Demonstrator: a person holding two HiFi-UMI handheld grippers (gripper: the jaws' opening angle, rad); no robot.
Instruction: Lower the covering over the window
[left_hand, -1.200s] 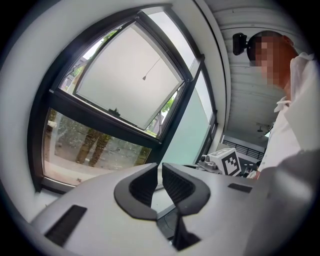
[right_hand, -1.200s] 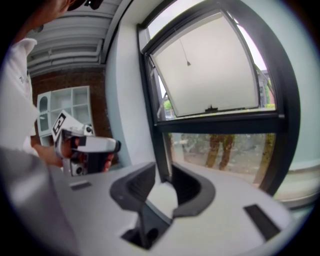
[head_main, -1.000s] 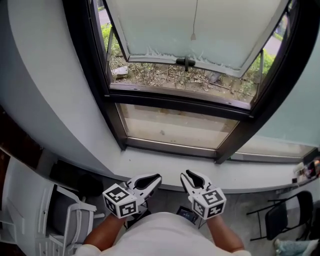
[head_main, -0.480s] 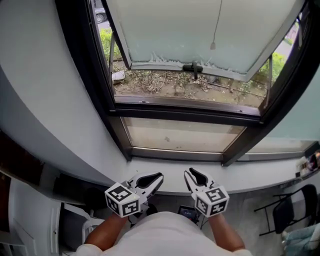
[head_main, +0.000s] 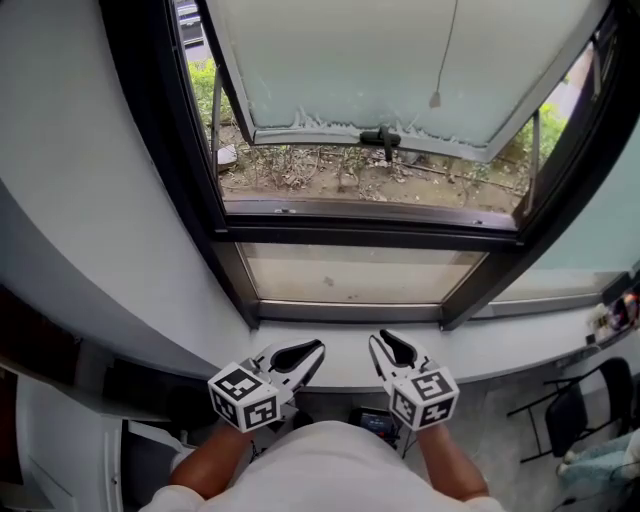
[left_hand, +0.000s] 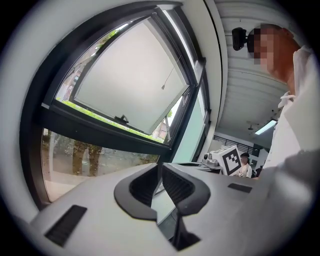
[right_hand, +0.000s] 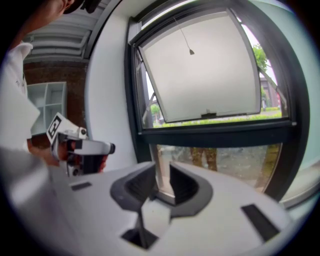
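The window (head_main: 370, 228), a dark-framed unit, fills the upper part of the head view. Its upper sash (head_main: 350, 60), with a frosted pane, is tilted outward on its stays, with a handle (head_main: 383, 137) at the middle of its lower rail. Below the crossbar a fixed lower pane (head_main: 360, 273) is uncovered. The covering is not visible in any view; by judgement it sits rolled above the top edge of the window, out of frame. The white ledge (head_main: 520, 345) runs along the foot of the frame. Both tools hang low in front of that ledge, close to the person's body and well apart from the glass. The left gripper (head_main: 312, 352) has its jaws clenched together on nothing. The right gripper (head_main: 381, 342) has its jaws released, standing a little apart, with only the window frame showing through the gap. A thin pull cord (head_main: 447, 50) hangs in front of the upper sash and ends in a small weight (head_main: 435, 100); neither gripper touches it. Assessment: the task is not begun. No part of the covering is down, and the reach to the cord, the grasp and the pull all remain. No container is in view, so there are no contents to record.
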